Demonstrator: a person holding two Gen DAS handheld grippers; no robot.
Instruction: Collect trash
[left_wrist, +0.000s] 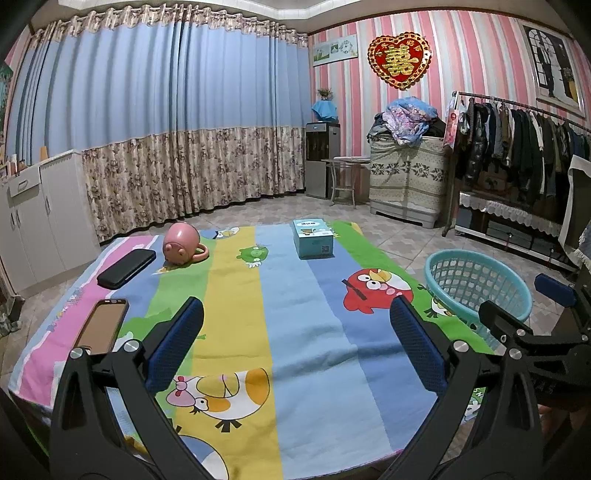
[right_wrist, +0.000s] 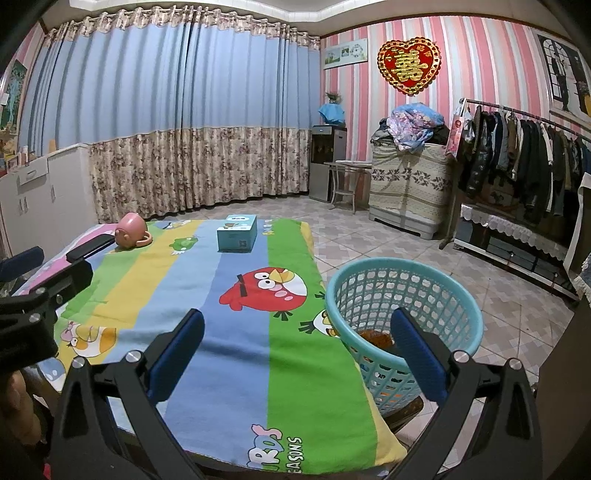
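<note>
left gripper: jaws spread wide, nothing between the pads.
right gripper: jaws spread wide, likewise holding nothing.

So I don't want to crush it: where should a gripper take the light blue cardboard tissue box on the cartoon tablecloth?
Grip the light blue cardboard tissue box across its two long side walls, coming straight down from above. It lies flat with nothing touching its sides, and that narrower span probably fits the open jaws.
</note>
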